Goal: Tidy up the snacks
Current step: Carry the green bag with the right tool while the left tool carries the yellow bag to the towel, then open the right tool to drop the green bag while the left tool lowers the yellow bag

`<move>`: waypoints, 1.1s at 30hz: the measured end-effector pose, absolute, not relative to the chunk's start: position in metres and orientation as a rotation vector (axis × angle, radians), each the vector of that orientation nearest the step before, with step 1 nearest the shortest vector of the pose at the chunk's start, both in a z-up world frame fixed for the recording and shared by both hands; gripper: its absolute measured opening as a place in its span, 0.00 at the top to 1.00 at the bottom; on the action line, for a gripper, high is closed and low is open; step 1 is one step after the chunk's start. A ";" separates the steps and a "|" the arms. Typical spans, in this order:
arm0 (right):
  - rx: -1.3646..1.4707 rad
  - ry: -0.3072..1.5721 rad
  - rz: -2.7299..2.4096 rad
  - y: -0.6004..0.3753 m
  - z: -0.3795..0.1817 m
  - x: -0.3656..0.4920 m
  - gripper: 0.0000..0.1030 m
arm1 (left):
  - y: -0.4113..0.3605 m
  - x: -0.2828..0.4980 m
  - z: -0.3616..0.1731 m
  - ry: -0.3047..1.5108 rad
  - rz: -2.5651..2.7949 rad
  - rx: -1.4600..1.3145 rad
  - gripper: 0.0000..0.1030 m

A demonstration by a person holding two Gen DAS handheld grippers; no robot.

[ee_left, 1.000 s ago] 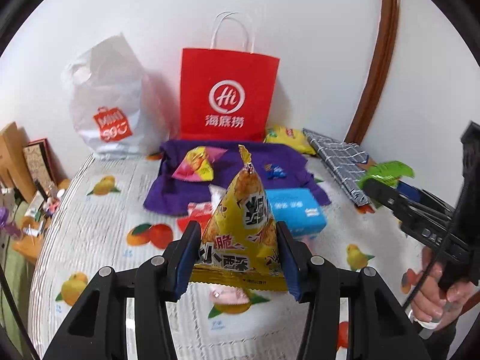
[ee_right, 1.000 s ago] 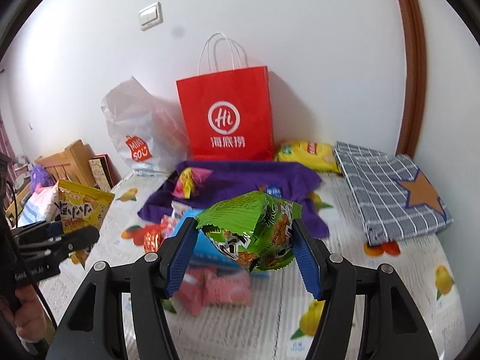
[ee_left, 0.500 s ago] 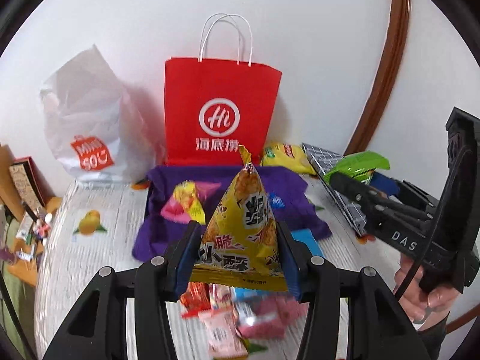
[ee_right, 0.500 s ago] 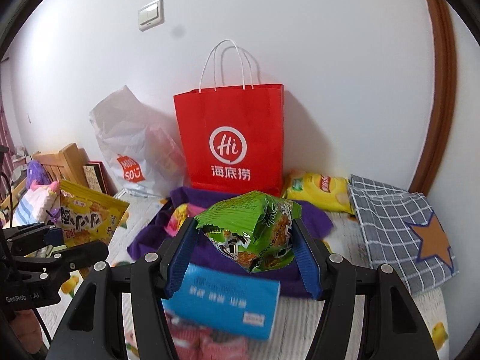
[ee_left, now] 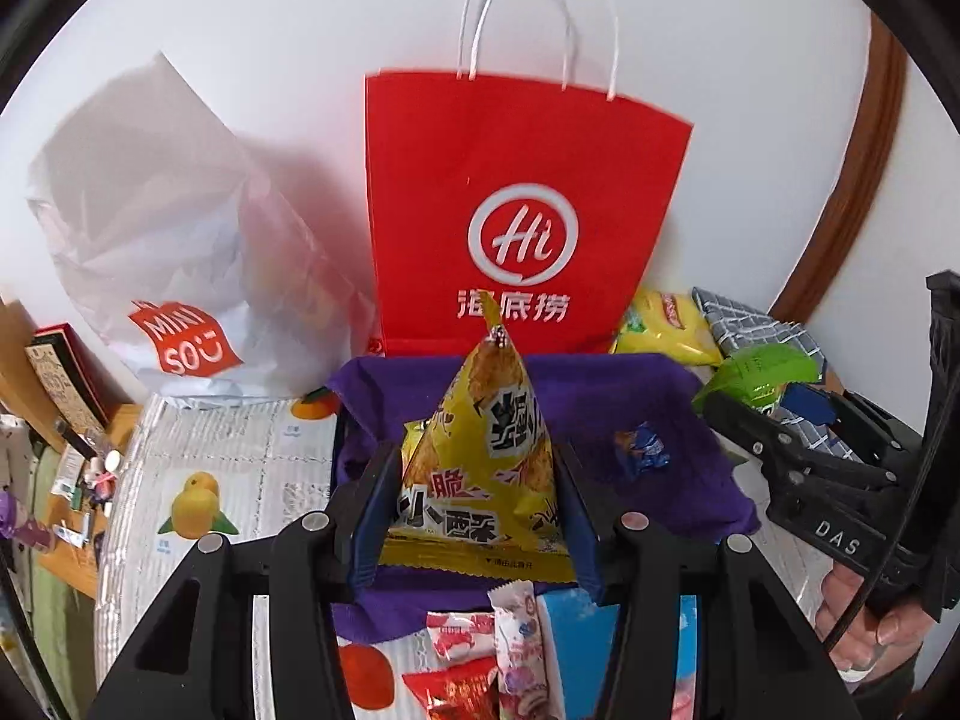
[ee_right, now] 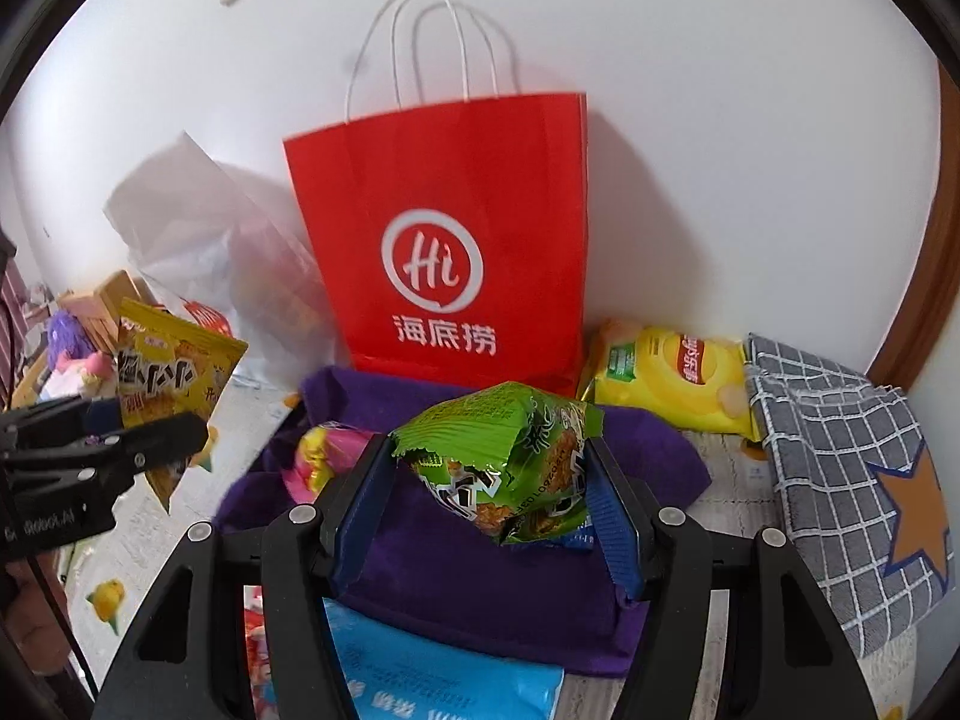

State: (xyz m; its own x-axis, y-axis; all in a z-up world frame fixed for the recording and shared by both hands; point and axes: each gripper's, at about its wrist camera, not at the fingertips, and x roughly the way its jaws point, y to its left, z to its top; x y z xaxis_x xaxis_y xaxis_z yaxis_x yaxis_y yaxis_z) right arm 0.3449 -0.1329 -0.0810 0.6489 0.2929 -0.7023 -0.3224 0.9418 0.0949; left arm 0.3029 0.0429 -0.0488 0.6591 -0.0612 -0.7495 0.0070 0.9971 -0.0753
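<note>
Red bag [ee_left: 516,228]: upright at wall, likely destination.
Yellow packet [ee_left: 480,468]: clamped in my left tongs [ee_left: 477,516]; light, crinkly, best pinched at sides.
Green packet [ee_right: 510,462]: clamped in my right tongs [ee_right: 492,510]; puffy, crushable.

I'm reading "Hi" and 海底捞 on the red paper bag [ee_left: 516,198], "MINI SOU" on the white plastic bag [ee_left: 180,252], and "DAS" on the right gripper [ee_left: 762,402].

Both wrist views closely face the red bag [ee_left: 516,204].
</note>
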 end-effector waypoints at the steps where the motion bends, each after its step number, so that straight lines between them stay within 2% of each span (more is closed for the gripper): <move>1: -0.050 0.804 0.350 -0.132 -0.086 0.347 0.39 | 0.044 0.306 -0.054 0.862 -0.048 -0.071 0.53; 21: -0.194 1.055 0.392 -0.129 -0.162 0.377 0.39 | 0.052 0.341 -0.113 1.039 0.002 -0.111 0.53; 33: -0.186 1.107 0.363 -0.132 -0.174 0.383 0.39 | 0.053 0.346 -0.129 1.068 -0.014 -0.173 0.53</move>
